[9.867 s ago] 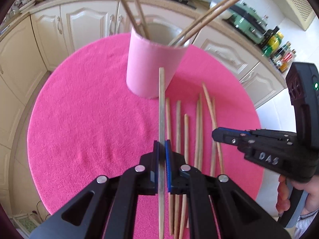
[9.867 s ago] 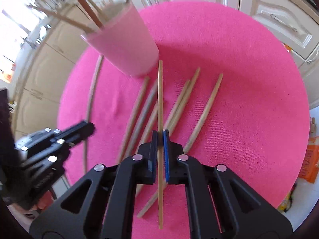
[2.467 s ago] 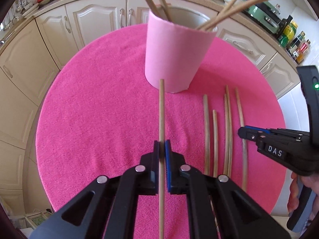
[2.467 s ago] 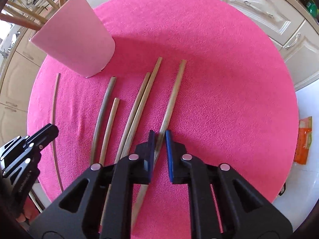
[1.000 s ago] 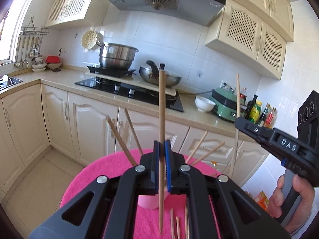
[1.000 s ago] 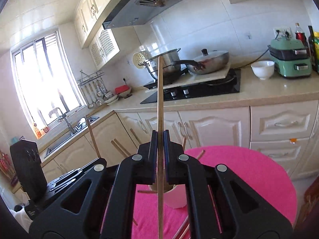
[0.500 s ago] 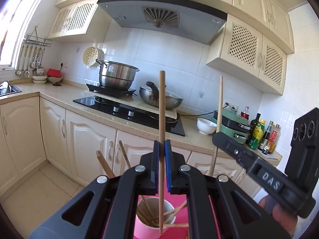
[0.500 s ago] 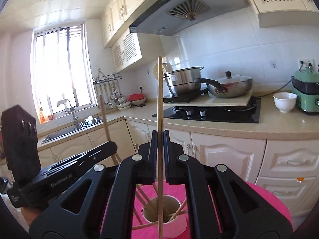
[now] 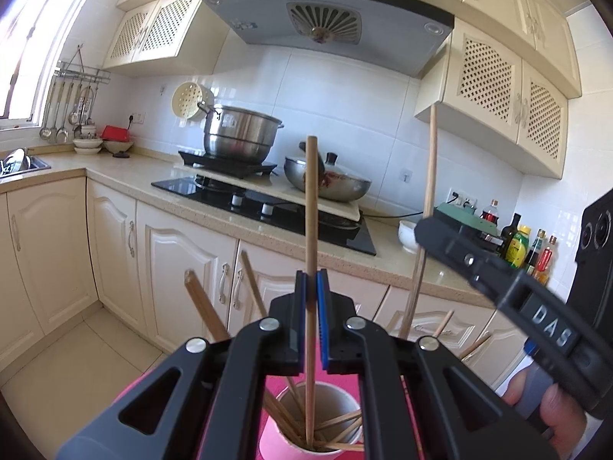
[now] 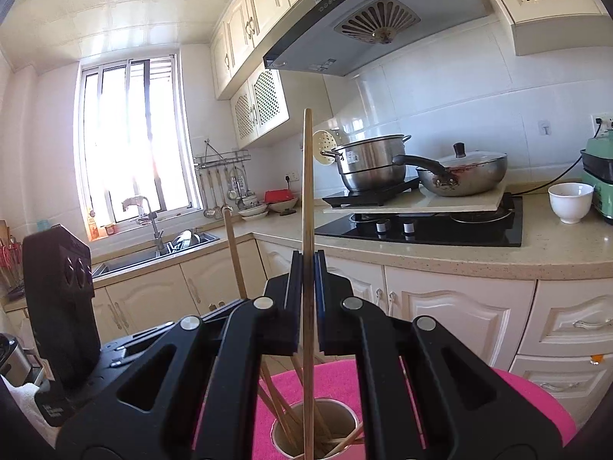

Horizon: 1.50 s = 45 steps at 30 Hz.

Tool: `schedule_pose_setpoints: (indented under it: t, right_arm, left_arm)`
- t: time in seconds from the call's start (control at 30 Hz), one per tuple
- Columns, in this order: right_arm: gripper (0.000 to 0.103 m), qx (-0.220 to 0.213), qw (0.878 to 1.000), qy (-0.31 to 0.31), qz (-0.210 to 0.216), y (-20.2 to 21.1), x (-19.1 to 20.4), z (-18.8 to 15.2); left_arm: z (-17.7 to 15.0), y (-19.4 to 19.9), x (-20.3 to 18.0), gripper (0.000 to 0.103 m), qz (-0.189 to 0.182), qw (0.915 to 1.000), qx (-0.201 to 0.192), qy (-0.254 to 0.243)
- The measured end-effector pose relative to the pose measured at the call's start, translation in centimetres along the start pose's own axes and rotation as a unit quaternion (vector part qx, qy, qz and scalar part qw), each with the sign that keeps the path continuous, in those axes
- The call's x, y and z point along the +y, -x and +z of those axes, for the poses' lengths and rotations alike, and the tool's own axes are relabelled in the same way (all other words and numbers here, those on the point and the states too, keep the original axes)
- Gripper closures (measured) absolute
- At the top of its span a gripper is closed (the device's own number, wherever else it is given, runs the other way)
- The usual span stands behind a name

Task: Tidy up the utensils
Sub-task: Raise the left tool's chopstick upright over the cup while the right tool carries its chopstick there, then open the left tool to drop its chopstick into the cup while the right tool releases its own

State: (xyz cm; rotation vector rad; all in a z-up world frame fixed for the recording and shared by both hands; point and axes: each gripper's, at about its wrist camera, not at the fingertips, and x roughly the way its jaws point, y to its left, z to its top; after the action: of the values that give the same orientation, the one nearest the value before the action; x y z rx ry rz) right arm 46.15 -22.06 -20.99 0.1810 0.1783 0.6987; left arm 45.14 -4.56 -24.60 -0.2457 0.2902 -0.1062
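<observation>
several chopsticks are already stood in the pink cup (image 9: 306, 418), and above it 2 more are clamped upright, 1 in the left gripper (image 9: 311, 287) and 1 in the right gripper (image 10: 307, 268), tips lowered inside, not yet released.

Pink-clothed table (image 10: 536, 402) bearing cup (image 9: 276, 437)

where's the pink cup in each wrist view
Left wrist: pink cup at bottom centre, below the left gripper, its chopstick reaching inside.
Right wrist: cup at bottom centre, below the right gripper.
Shared landmark: steel pot on the stove.
</observation>
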Motion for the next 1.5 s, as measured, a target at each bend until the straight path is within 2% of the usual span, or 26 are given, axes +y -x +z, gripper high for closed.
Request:
schedule_pose_setpoints:
  t: [0.47,0.7,0.77,0.83,1.0,1.17,1.33,1.5]
  right_arm:
    - [0.096,0.010,1.000,0.001,0.001,-0.8,-0.5,-0.6]
    - [0.096,0.006,1.000,0.009,-0.007,-0.9,-0.4,-0.9]
    - [0.096,0.003,1.000,0.011,-0.008,-0.9,-0.4,-1.0]
    - [0.096,0.002,1.000,0.016,-0.008,-0.8,-0.1,-1.0]
    - [0.096,0.004,1.000,0.018,-0.001,-0.6,0.3,-1.0]
    - [0.096,0.019,1.000,0.023,0.002,-0.5,0.5,-1.3]
    - [0.096,0.043,0.999,0.029,-0.001,0.1,0.6,-1.6]
    - [0.096,0.077,0.997,0.032,-0.007,0.6,0.9,-1.9]
  left_arm:
    - [-3.4,-0.6,-0.4,0.097,0.001,0.9987,0.046,-0.023]
    - [-4.5,-0.4,-0.2,0.097,0.012,0.9979,0.063,-0.013]
    - [-4.5,-0.3,-0.3,0.094,0.013,0.9978,0.064,-0.013]
    - [-4.2,0.0,-0.3,0.080,0.020,0.9980,0.059,-0.009]
    - [-3.6,0.9,-0.2,0.079,0.019,0.9985,0.051,0.003]
    - [-3.2,1.7,-0.3,0.079,0.025,0.9985,0.049,0.006]
    - [-2.9,2.0,-0.2,0.074,0.020,0.9979,0.060,0.015]
    - [-2.1,2.1,-0.7,0.073,0.043,0.9966,0.070,0.010]
